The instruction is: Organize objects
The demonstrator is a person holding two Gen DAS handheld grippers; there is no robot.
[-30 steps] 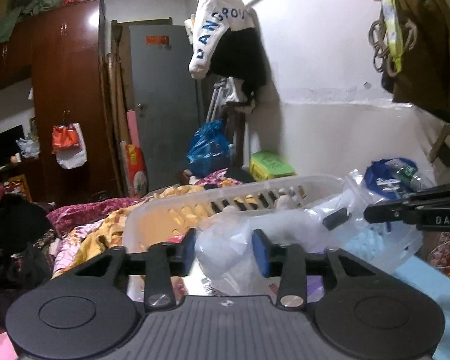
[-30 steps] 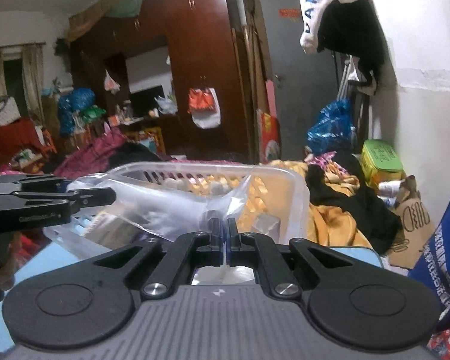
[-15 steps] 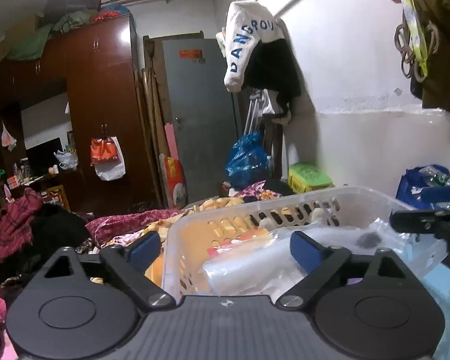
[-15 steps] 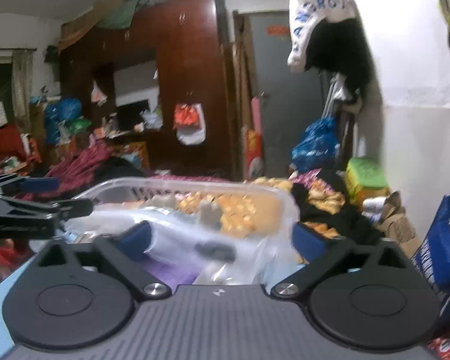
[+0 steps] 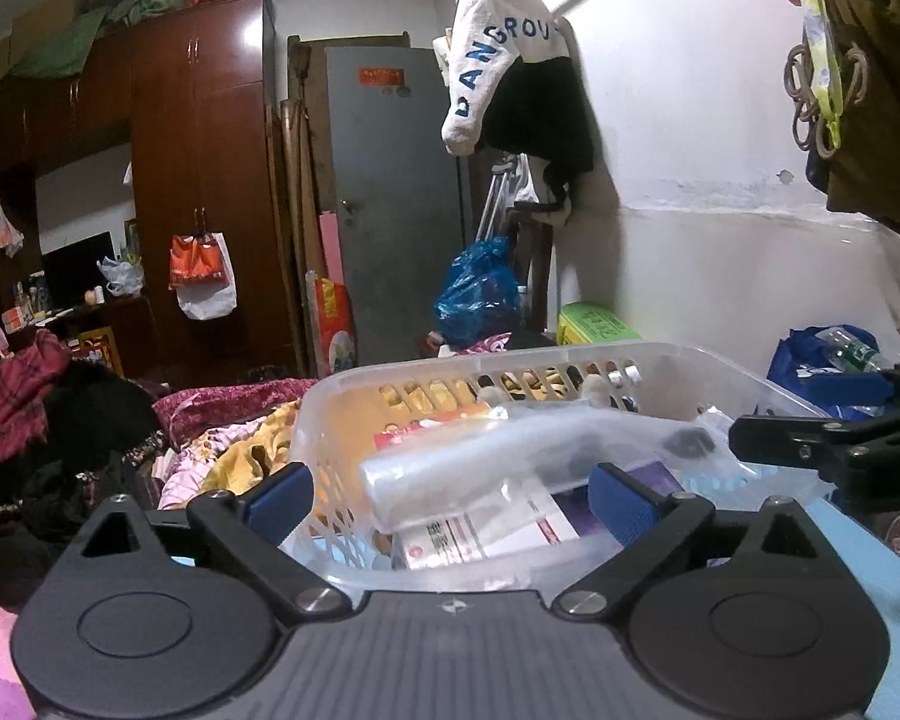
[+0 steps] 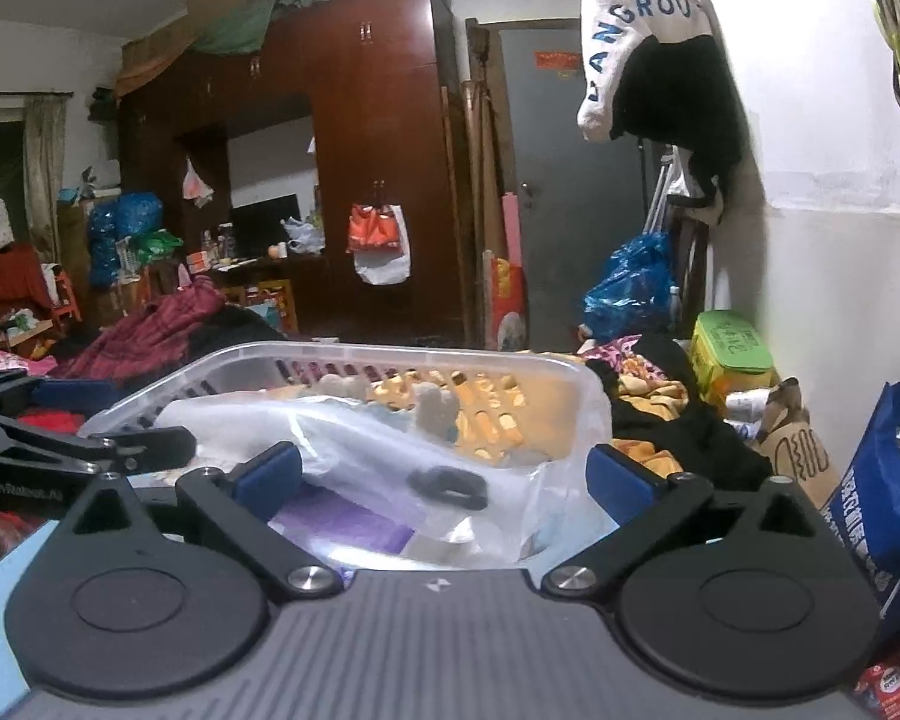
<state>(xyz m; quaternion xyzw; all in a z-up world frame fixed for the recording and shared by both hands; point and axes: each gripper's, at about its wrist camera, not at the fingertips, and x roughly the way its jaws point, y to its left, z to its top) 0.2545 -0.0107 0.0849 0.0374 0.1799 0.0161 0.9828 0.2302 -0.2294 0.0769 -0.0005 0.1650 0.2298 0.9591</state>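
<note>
My left gripper (image 5: 450, 495) and right gripper (image 6: 444, 474) both gape empty; the bag (image 5: 510, 462) lies crosswise in the basket (image 5: 342, 384), mid-frame just ahead.

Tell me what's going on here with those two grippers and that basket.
A person is tidying with a handheld gripper in each hand. Both the left gripper and the right gripper are open and empty, pointed at a clear plastic basket. A clear plastic bag lies inside it on top of some packets and a purple box. Neither gripper is touching the bag.
</note>
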